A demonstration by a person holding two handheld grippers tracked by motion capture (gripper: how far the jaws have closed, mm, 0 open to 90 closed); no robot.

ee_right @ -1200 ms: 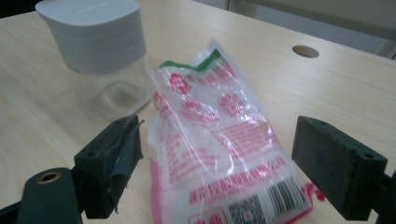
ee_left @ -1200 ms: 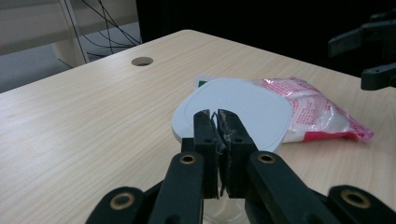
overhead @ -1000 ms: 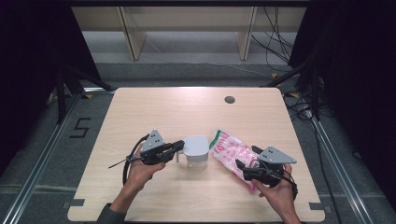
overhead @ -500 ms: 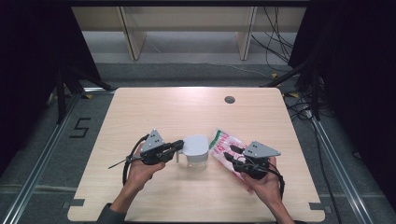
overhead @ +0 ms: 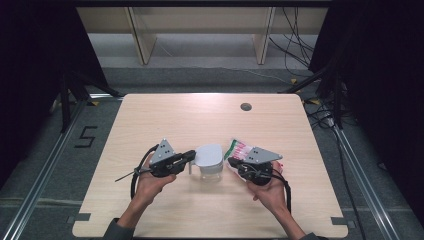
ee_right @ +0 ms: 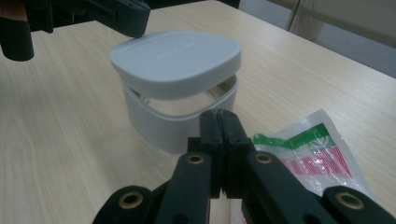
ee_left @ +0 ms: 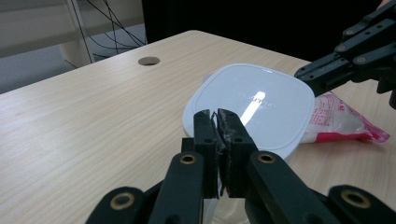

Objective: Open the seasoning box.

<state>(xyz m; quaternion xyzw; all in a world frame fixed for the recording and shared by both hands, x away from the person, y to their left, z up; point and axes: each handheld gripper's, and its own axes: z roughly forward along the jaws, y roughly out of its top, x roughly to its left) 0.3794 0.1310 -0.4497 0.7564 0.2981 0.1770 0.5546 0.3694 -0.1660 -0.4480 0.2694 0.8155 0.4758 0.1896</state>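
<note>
A white container [overhead: 210,161] with a rounded square lid [ee_left: 252,102] stands at the middle of the wooden table [overhead: 200,120]. In the right gripper view the lid [ee_right: 177,56] sits raised above the body [ee_right: 173,126], with a gap between them. My left gripper [overhead: 188,156] is shut on the container's left edge [ee_left: 215,114]; its jaws hide the exact spot. My right gripper [overhead: 235,164] is shut with nothing between its jaws [ee_right: 219,114], tips close to the container's right side. A clear bag [overhead: 240,149] printed red and green lies under and behind it [ee_right: 317,154].
A round cable hole [overhead: 245,106] sits near the table's far edge. Bare wood spreads across the far half and the left side. Behind the table stand wooden shelf legs [overhead: 140,40], and cables [overhead: 300,45] run across the floor.
My right gripper has moved left from the bag's lower right end to just beside the container. The left gripper and container have stayed in place.
</note>
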